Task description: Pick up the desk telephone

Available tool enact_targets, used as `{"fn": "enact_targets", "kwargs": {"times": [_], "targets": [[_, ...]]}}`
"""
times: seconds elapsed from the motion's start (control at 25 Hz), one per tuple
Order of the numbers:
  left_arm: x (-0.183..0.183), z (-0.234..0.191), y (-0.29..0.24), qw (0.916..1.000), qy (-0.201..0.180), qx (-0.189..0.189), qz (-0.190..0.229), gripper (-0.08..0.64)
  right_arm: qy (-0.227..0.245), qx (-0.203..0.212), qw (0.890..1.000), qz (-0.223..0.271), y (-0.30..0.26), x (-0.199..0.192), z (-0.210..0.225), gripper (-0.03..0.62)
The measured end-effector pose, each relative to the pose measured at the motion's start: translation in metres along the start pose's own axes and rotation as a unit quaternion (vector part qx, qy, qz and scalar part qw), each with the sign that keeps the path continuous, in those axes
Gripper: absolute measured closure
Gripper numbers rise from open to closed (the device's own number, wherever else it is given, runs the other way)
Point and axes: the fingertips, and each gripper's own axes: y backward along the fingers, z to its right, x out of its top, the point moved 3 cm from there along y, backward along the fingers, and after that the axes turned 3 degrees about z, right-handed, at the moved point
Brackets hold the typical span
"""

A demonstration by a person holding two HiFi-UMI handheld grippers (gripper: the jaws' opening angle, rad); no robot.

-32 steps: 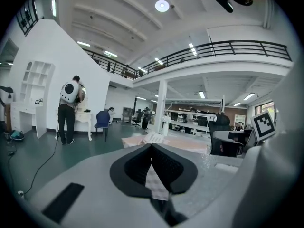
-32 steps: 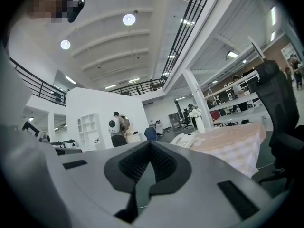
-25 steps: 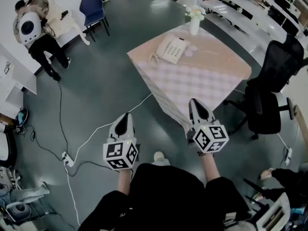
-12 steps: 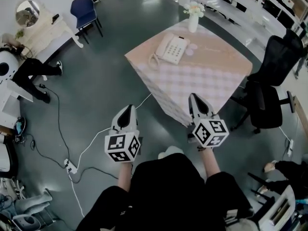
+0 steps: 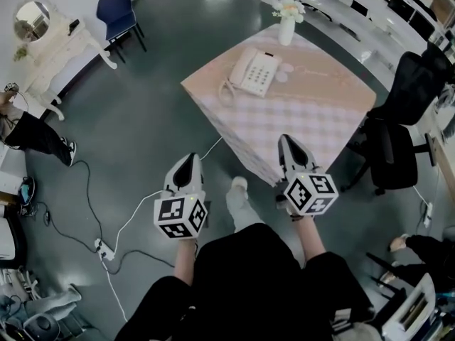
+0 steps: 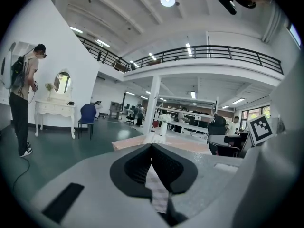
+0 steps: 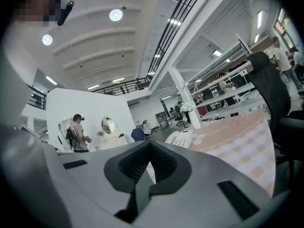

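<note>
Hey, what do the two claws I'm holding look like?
The left claw and right claw are pale grey wedges tapering to a point, black ribbed pads inside. Each carries a white cube printed with black square markers. The wearer's top is black.

No word, number or brand can be read anywhere. The nearest things to signs are the black-and-white square markers on the cubes of the left tongs (image 5: 188, 159) and the right tongs (image 5: 286, 142), well apart from the desk telephone (image 5: 254, 72); they are patterns, not letters. The telephone's keys are too small to show digits. A faint line of script runs across the cloth of the desk (image 5: 298, 116) just beside the telephone, too faint to read.
</note>
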Motion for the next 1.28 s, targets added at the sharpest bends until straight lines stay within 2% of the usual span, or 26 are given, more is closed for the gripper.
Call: {"fn": "enact_targets", "kwargs": {"times": [0.8, 1.12, 1.28], "targets": [[0.032, -0.058, -0.162, 0.998, 0.017, -0.049, -0.036, 0.56, -0.053, -0.065, 0.996, -0.001, -0.148, 0.017, 0.051, 0.6], [0.038, -0.058, -0.215, 0.9947, 0.011, -0.088, -0.052, 0.56, -0.078, -0.089, 0.993, -0.007, -0.186, 0.023, 0.072, 0.6], [0.043, -0.058, -0.236, 0.9926, 0.013, -0.104, -0.061, 0.56, -0.074, -0.096, 0.993, -0.004, -0.194, 0.029, 0.086, 0.6]]}}
